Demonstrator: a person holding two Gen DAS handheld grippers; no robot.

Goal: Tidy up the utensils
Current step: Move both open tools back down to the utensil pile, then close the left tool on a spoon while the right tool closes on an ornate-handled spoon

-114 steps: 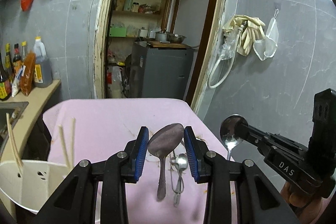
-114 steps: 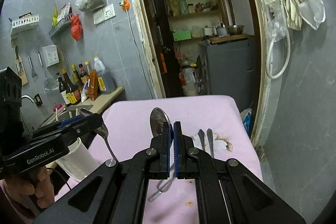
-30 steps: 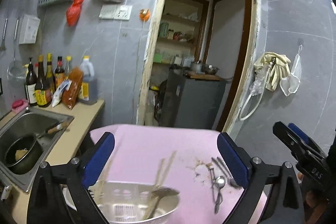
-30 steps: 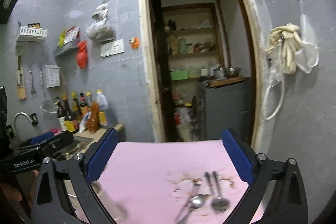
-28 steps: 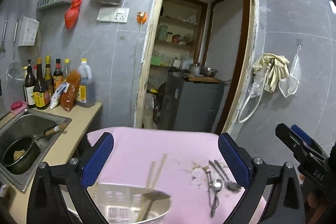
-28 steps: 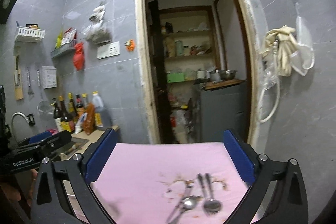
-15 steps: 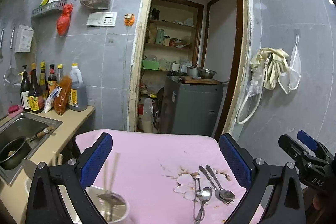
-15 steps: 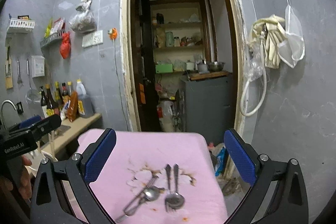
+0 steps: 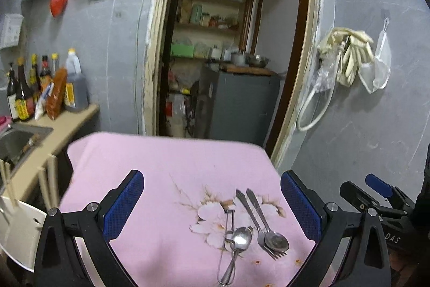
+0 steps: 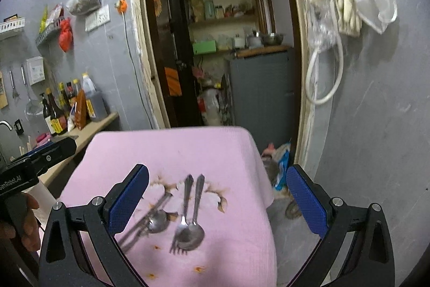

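Nearest, spread wide over a pink floral tablecloth (image 9: 166, 174): left gripper (image 9: 212, 202), blue pads far apart, grasping nothing. Likewise released and empty: right gripper (image 10: 217, 199), hovering above the same cloth. Between the pads of both, lying on the cloth's flower print: a spoon (image 9: 270, 229) over a fork (image 9: 268, 249), side by side with handles pointing away, and just left of them a smaller spoon (image 9: 240, 240) crossing a wire-handled utensil (image 9: 227, 246). At the left edge, only in the left wrist view: a white utensil holder (image 9: 18, 236) with chopsticks (image 9: 6, 184) standing in it, beside the table. Farther left: a counter with sauce bottles (image 9: 24, 90). Beyond, a grey wall and open doorway with pantry shelves (image 9: 212, 26). Only in the right wrist view: a bag on the floor (image 10: 280, 163) past the table's right corner.
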